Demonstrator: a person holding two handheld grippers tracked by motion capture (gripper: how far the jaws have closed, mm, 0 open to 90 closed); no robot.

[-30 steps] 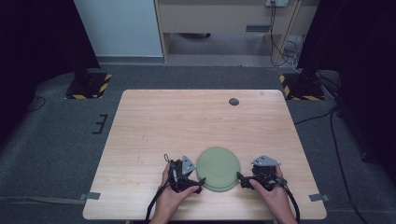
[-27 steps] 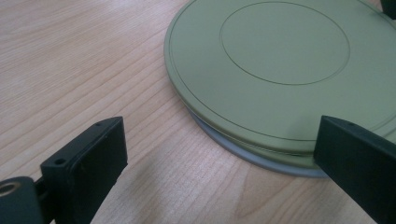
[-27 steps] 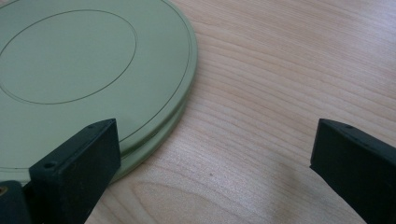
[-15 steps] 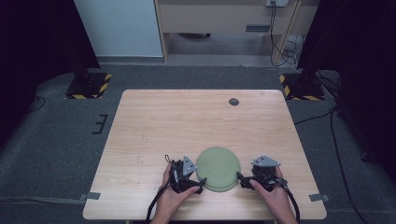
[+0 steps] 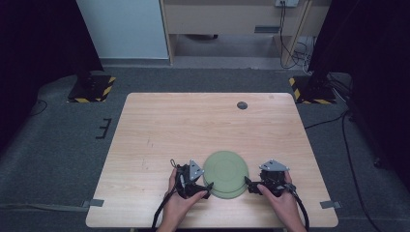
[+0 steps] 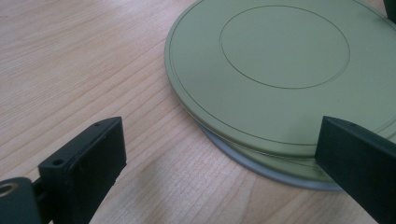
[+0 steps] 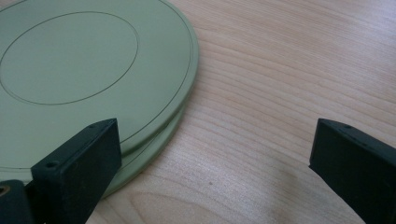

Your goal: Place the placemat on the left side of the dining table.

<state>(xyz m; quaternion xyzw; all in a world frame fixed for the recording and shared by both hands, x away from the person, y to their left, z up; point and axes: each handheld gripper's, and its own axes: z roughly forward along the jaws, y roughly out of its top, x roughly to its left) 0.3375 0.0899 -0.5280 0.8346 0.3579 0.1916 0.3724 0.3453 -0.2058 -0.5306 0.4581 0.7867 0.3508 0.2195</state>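
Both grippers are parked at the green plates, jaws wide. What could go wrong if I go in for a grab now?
1. The top plate sits offset on the lower plate; a jaw could catch both rims, or push the top one sliding off.
2. The left gripper and right gripper flank the stack on opposite sides; uneven closing may shove it across the table.

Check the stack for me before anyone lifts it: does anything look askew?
Yes. The upper green plate sits shifted on the lower plate, whose rim sticks out at the near edge. Left gripper and right gripper flank them, jaws open.
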